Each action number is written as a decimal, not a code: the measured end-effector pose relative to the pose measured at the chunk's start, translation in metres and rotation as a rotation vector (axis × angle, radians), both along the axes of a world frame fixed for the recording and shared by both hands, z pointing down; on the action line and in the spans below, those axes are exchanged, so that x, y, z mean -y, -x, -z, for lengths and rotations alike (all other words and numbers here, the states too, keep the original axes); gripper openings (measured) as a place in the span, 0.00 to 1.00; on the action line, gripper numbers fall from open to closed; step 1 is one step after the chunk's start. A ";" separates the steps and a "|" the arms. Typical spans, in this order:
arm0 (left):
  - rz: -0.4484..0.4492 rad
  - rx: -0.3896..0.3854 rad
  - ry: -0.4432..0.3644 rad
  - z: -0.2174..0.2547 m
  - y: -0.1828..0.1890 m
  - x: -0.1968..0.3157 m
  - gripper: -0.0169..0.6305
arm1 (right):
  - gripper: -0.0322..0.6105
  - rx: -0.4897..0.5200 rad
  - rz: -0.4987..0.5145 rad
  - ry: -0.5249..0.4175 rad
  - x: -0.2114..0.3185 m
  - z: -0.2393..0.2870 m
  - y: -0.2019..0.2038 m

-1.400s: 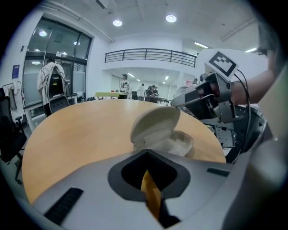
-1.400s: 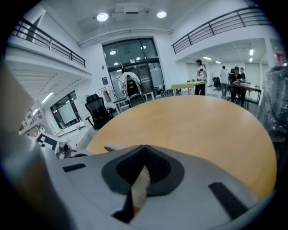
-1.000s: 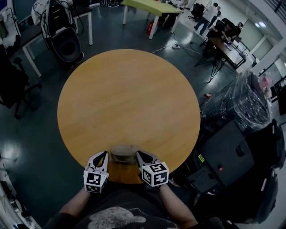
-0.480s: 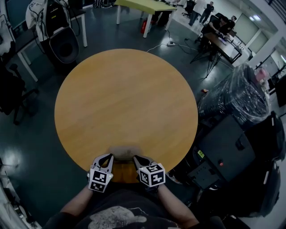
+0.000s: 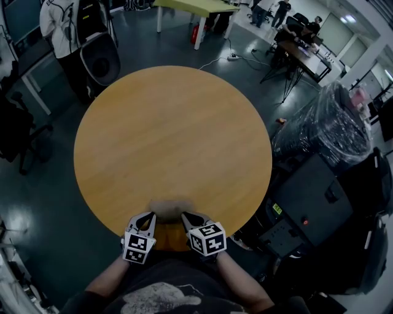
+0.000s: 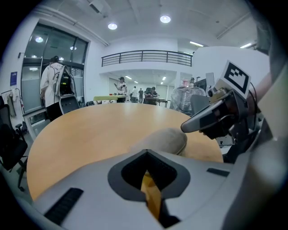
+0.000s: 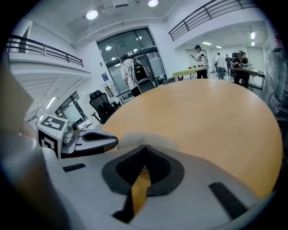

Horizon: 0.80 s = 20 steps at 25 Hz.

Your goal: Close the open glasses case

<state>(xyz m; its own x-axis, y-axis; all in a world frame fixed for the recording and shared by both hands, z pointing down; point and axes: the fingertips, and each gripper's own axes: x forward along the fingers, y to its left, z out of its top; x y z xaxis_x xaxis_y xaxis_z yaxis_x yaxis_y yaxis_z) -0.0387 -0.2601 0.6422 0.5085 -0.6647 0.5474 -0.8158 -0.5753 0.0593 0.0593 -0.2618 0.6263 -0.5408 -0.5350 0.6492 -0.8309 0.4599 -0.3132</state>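
Observation:
The glasses case [image 5: 167, 207] is a grey-brown rounded shell lying near the front edge of the round wooden table [image 5: 172, 135], and its lid looks down. My left gripper [image 5: 149, 218] sits just behind its left end and my right gripper [image 5: 185, 218] just behind its right end; both are shut with nothing held. The left gripper view has the case [image 6: 164, 140] just beyond my left gripper [image 6: 146, 153], with the right gripper [image 6: 211, 121] beside it. From the right gripper [image 7: 145, 148], the case [image 7: 146, 138] and the left gripper [image 7: 96, 141] show.
A plastic-wrapped bulky load [image 5: 325, 132] and dark equipment [image 5: 313, 202] stand right of the table. A black office chair [image 5: 18, 132] is at the left. A person in a white jacket [image 5: 61, 24] stands beyond the table's far left, near a green table [image 5: 196, 7].
Both grippers have drawn back a little from the case's sides toward the table's front edge. The case has stayed in place. A person in white has come into view at top left.

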 end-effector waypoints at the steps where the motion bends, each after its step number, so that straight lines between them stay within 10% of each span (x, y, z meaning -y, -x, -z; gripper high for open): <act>1: 0.000 -0.001 0.003 0.000 0.000 0.000 0.04 | 0.03 -0.005 0.001 0.008 0.002 -0.003 0.000; 20: -0.059 -0.039 0.020 -0.009 -0.002 0.001 0.04 | 0.03 -0.014 -0.068 -0.012 0.005 -0.009 -0.002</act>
